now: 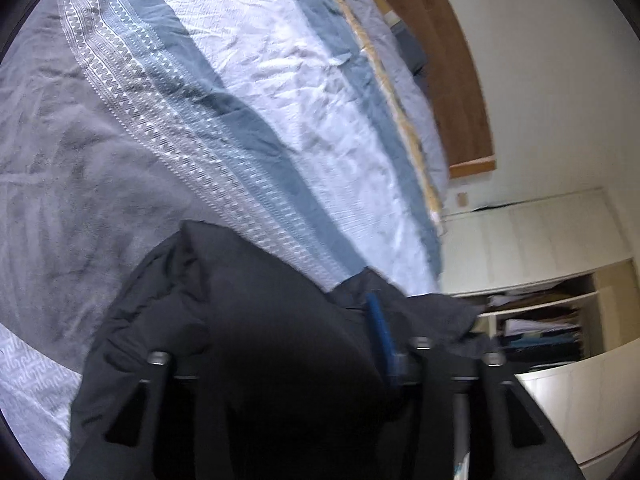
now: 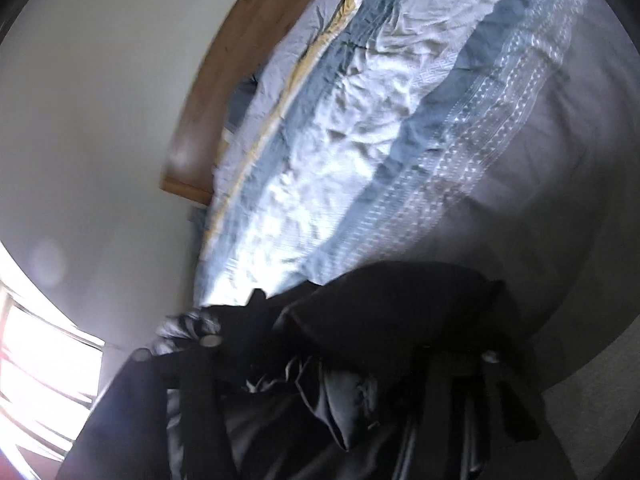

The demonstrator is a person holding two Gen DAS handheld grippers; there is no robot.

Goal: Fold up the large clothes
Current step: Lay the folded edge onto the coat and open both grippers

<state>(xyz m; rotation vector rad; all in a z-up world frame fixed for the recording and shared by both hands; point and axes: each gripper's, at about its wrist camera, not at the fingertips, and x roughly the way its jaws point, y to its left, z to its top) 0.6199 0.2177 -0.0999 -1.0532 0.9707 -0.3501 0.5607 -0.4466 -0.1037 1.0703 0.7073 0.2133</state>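
Beyond both grippers a bed (image 1: 248, 80) with a striped blue and grey cover is seen. A dark garment (image 1: 256, 320) is draped over the left gripper (image 1: 288, 384) and right gripper (image 2: 340, 360), bunched at the bed's near edge and hiding the fingers. Whether either is clamped on the cloth cannot be told; the bare cover lies ahead of both.

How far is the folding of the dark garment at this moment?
Done: no neat fold shows. In hand: the dark garment hangs bunched over the left gripper and over the right gripper, above the striped bedcover. Left: spreading it flat and making every fold.
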